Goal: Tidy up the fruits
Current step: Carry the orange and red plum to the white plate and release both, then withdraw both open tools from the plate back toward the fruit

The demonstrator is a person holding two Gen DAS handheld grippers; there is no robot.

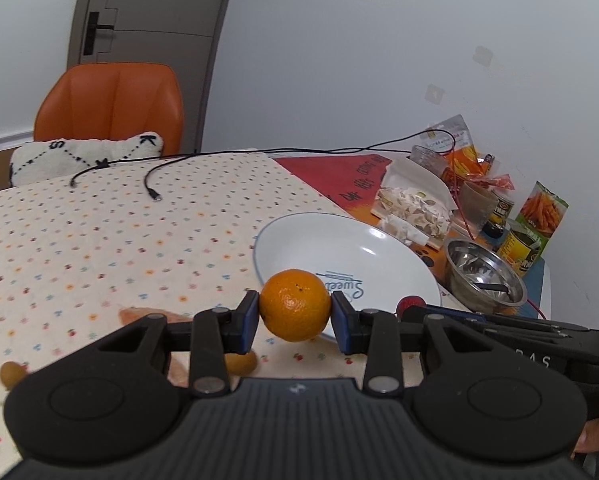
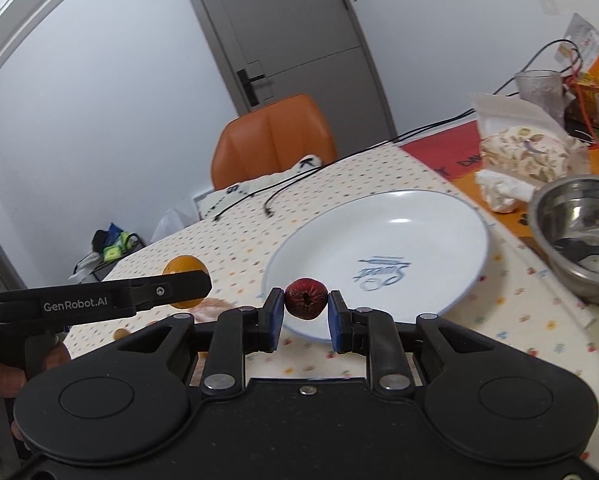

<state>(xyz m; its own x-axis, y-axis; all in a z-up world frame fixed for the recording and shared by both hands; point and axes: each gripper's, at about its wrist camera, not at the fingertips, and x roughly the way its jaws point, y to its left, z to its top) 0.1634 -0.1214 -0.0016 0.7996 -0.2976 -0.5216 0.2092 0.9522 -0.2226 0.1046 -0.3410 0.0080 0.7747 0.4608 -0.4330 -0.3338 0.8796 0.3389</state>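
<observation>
Left wrist view: the left hand-held gripper (image 1: 294,312) is pinching an orange (image 1: 294,305) above the near rim of the white plate (image 1: 379,252) on the worktop (image 1: 99,240). Right wrist view: the right hand-held gripper (image 2: 305,303) is pinching a small dark red fruit (image 2: 305,298) over the plate's near rim.

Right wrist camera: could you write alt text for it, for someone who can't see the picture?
A handheld right gripper clamps a small dark red fruit just above the near rim of an empty white plate on a dotted tablecloth. To its left, the left gripper holds an orange; a steel bowl sits at right.
</observation>
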